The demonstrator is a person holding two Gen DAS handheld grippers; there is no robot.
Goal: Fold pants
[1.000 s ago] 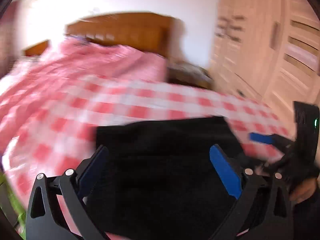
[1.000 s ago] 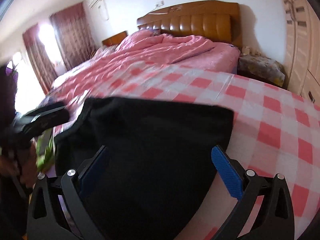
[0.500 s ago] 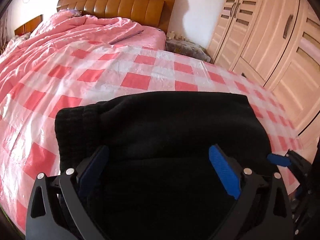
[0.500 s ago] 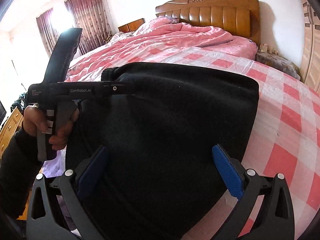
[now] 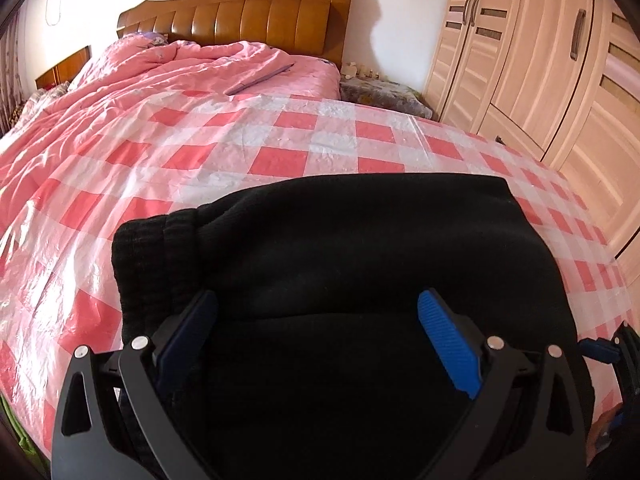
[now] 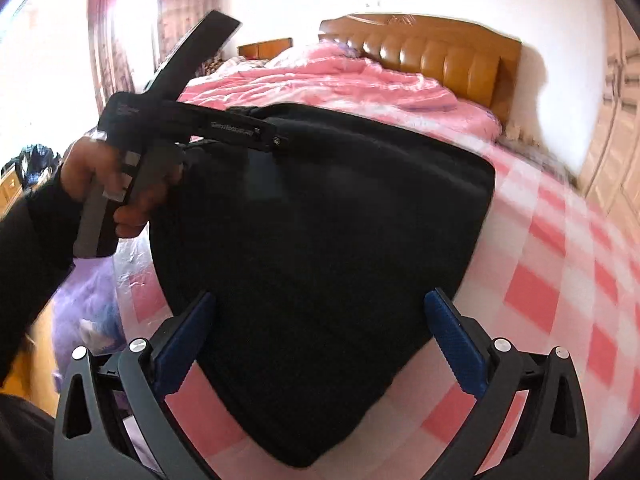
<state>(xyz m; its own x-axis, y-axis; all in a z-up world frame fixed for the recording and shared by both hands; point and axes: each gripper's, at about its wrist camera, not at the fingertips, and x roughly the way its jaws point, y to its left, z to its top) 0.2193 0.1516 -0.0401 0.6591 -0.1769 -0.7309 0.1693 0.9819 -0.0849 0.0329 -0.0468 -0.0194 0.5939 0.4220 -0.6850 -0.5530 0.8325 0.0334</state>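
One pair of black pants (image 5: pixel 360 264) lies on the bed, on top of a pink and white checked sheet (image 5: pixel 280 140). The pants are folded into a thick, flat pile. The cloth looks soft and fuzzy, and it is very dark, so small folds are hard to see. On the left side of the pile, in the left wrist view, ribbed stretchy bands (image 5: pixel 156 264) sit stacked at the edge. The far edge of the pile is straight and the corners are round. In the right wrist view the pants (image 6: pixel 320 248) look like a wide shape that comes to a soft point near the camera.

Both tools are spread wide and hold nothing. The left tool (image 5: pixel 318 340) hangs over the near part of the pants with its blue fingers (image 5: pixel 448 344) apart. I cannot tell if it touches the cloth. The right tool (image 6: pixel 320 344) is over the near end of the pile, fingers apart too. In the right wrist view a hand (image 6: pixel 116 184) holds the left tool's handle at the far left corner of the pants.

Behind the pants lie a rumpled pink blanket (image 5: pixel 168 76) and a brown headboard (image 5: pixel 248 16). Pale wooden closet doors (image 5: pixel 540 72) stand on the right.
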